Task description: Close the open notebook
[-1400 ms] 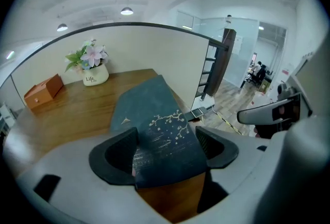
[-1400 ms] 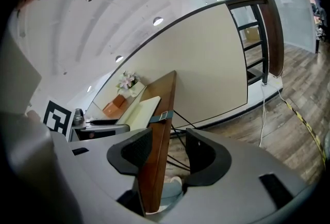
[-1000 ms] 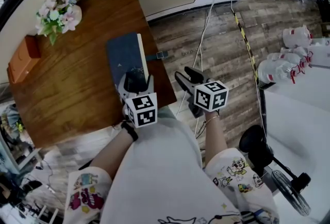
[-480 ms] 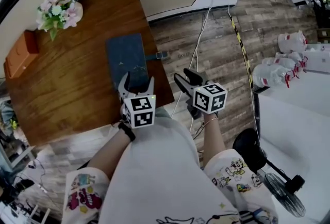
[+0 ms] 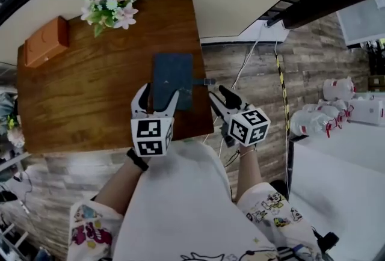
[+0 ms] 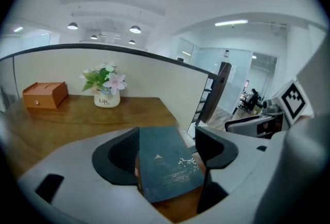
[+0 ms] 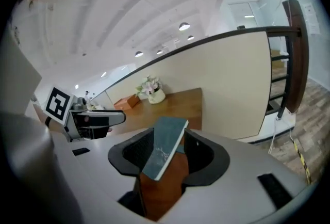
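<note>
Lying shut on table (image 5: 90, 91), notebook (image 5: 172, 76); page edge shown earlier hidden. Left tongs (image 5: 159, 92), right tongs (image 5: 218, 93) agape, empty, right narrowing.

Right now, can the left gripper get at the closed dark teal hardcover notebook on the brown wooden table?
Probably yes. The left gripper hangs over the near end of the dark teal notebook, jaws apart, with the cover lined up between them. Nothing on the wooden table stands in its way.

Table (image 5: 90, 91): smooth varnished wood, slight sheen. Notebook (image 5: 172, 79): matt dark teal cover, pale paper edge. Box (image 5: 43, 42): smooth, orange, looks like wood. Floor (image 5: 252, 67): grainy grey-brown wood planks. Vase (image 6: 106, 98): glossy white, looks ceramic.
</note>
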`<control>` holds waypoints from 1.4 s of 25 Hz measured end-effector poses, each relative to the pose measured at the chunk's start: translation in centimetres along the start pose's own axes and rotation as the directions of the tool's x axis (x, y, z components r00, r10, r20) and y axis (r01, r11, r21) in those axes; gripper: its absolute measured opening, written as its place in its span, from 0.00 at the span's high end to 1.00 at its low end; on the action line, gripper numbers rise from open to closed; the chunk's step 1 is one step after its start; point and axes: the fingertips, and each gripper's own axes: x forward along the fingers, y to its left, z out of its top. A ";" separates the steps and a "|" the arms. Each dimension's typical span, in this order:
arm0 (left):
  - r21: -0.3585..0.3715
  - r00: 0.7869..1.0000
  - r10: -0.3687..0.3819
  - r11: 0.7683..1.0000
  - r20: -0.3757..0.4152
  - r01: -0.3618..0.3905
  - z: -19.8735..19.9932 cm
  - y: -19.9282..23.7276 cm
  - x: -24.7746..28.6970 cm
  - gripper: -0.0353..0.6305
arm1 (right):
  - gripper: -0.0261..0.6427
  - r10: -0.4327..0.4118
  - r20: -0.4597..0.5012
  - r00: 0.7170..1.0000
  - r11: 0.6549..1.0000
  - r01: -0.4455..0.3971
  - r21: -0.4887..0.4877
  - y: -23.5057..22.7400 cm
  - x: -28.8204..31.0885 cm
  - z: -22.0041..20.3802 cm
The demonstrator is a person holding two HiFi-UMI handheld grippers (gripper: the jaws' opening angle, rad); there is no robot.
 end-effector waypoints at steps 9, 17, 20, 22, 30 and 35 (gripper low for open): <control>-0.096 0.983 -0.028 0.994 0.183 0.047 7.0 7.1 -7.0 0.45 | 0.73 0.076 0.157 0.985 0.971 -0.038 -0.235 7.9 0.8 9.9; -0.089 0.951 -0.060 0.992 0.305 0.091 11.7 9.4 -12.4 0.56 | 0.85 0.109 0.313 0.943 0.939 0.006 -0.343 12.1 -1.8 15.3; -0.066 0.943 -0.086 0.991 0.323 0.113 12.6 8.9 -13.6 0.69 | 0.91 0.098 0.363 0.927 0.937 0.037 -0.348 12.3 -2.5 16.3; -0.057 0.940 -0.095 0.991 0.327 0.119 12.7 8.5 -14.0 0.78 | 0.93 0.091 0.386 0.918 0.939 0.050 -0.341 12.2 -3.0 16.6; -0.072 0.940 -0.072 0.992 0.335 0.101 12.4 8.5 -14.3 0.94 | 0.96 0.067 0.409 0.910 0.949 0.068 -0.307 11.7 -3.3 16.3; -0.089 0.941 -0.056 0.992 0.333 0.090 12.0 9.2 -14.4 0.95 | 0.96 0.056 0.396 0.916 0.950 0.074 -0.304 11.4 -3.1 15.7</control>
